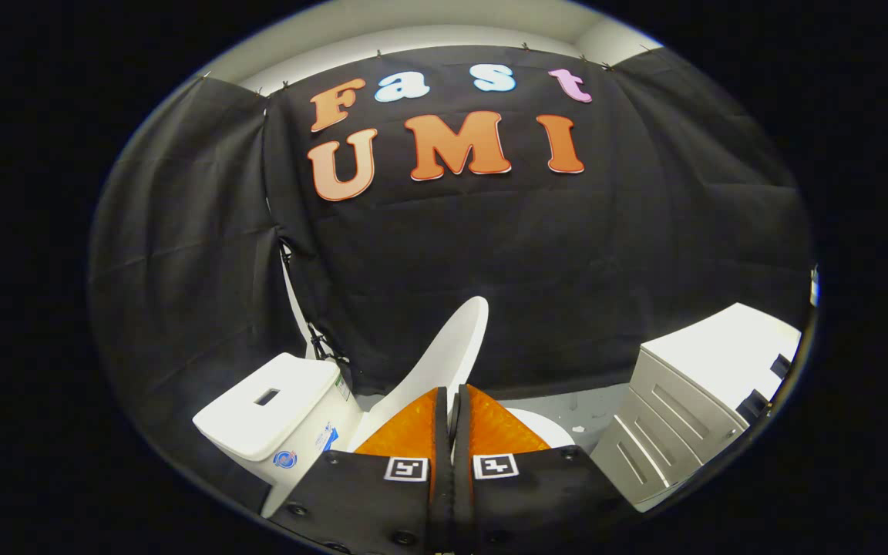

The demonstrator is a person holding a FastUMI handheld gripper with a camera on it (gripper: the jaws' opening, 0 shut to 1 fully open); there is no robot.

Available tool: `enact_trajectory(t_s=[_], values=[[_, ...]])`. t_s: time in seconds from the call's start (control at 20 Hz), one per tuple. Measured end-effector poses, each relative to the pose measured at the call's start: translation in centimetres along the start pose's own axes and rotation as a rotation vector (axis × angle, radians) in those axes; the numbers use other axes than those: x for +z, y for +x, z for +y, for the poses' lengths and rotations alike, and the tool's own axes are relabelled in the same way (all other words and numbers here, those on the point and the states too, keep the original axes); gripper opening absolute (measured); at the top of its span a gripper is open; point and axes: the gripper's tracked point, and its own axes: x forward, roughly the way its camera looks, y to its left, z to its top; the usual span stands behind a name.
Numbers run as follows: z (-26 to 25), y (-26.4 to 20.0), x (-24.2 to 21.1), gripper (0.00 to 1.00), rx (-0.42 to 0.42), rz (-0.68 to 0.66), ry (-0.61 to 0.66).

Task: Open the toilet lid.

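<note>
Clearly we had the toilet lid (444, 351) already raised: it stood up steeply, edge-on to us, rising just beyond the fingertips and leaning back toward the tank (267, 408) on the side. Our gripper (452, 420) was closed, the two fingers drawn together with only a thin slit between them. The lid's lower edge seemed to run into that slit, but we could not tell whether both fingers pressed on it or merely sat against it.

We judged the lid to be a thin, rigid plastic shell, light for its size, smooth and rather slippery, turning on a hinge at its base near the tank. Such a thing would not bend under the fingers, yet it could slide out of a weak pinch and drop shut with a bang. The free rim, far from the hinge, looked to us the best place to hold. Part of the seat (548, 428) showed pale beside the fingers, and a white drawer cabinet (691, 401) stood well apart.
</note>
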Motion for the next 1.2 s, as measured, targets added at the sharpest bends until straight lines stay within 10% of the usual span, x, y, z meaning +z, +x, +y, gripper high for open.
enact_trajectory(t_s=[1.2], values=[[28.7,-0.8,3.0,0.08,0.205,-0.104,-0.215]])
